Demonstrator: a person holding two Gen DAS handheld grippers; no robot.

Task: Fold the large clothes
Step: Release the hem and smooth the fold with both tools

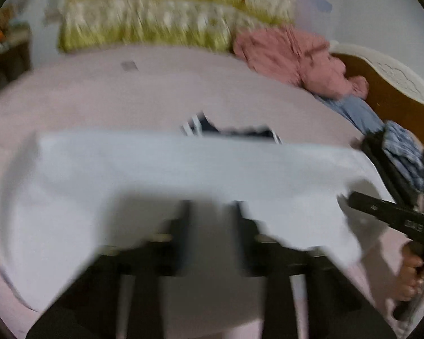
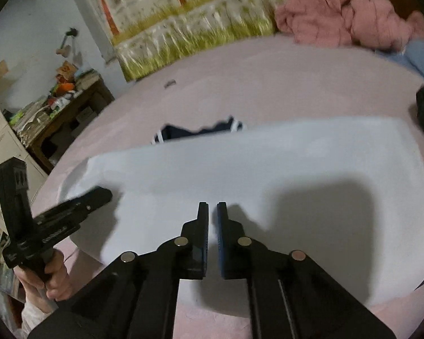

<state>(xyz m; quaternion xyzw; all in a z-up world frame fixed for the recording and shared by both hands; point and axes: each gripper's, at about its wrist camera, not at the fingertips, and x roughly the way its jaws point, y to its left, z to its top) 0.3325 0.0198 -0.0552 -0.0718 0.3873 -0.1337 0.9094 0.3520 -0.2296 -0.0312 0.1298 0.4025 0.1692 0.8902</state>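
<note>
White cloth [image 2: 268, 166], a large garment folded over on itself, is spread flat across the pink bedsheet [image 2: 240, 84], filling the middle of both wrist views. Dark navy fabric with white stripes [image 2: 200, 131] is seen peeking out from under its far edge at twelve o'clock. The right gripper [image 2: 212, 206] is held just above the cloth's near edge, its jaws drawn almost together with only a thin slit between them and nothing pinched. The left gripper [image 1: 213, 206] is blurred in its own view; in the right view it is seen at nine o'clock, its jaws brought narrow with no cloth caught. A crumpled pink garment [image 2: 347, 14] is heaped at one o'clock, against a yellow-green patterned hanging [image 2: 183, 19]. A cluttered wooden table [image 2: 67, 104] is seen at ten o'clock.
</note>
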